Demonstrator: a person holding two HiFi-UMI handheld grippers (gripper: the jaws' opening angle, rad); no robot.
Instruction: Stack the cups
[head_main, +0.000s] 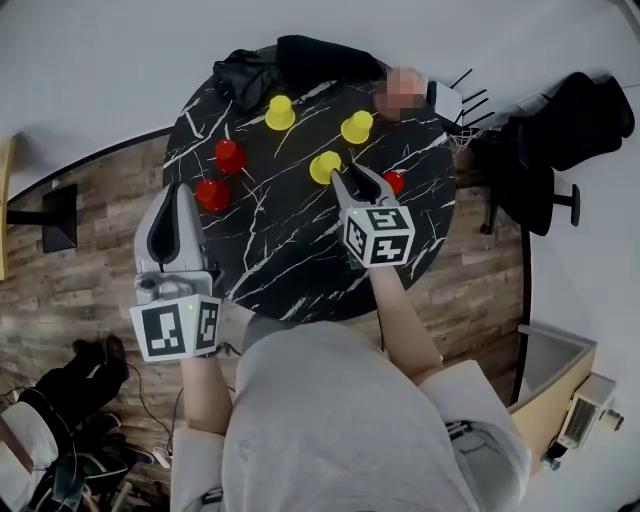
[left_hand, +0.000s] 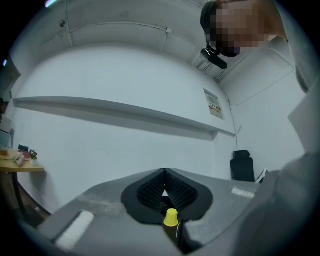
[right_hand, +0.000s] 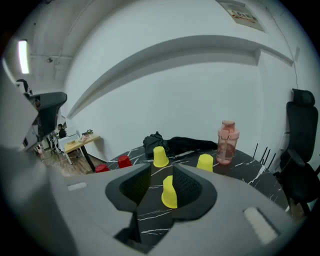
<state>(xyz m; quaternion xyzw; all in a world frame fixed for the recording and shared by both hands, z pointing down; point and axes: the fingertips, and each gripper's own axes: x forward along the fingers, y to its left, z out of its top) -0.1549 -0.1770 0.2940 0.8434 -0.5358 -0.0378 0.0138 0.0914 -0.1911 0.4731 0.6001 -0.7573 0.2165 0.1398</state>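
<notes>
Three yellow cups stand upside down on the round black marble table: a far one, one at the right and a nearer one. Two red cups stand at the left and a third shows beside my right gripper. That gripper is open. In its own view the nearer yellow cup stands in the gap, close to the right jaw and free of the left one. My left gripper is shut and empty, next to the nearest red cup.
A black garment lies on the far edge of the table, with a pink bottle beside it. A black office chair stands at the right. Wooden floor surrounds the table.
</notes>
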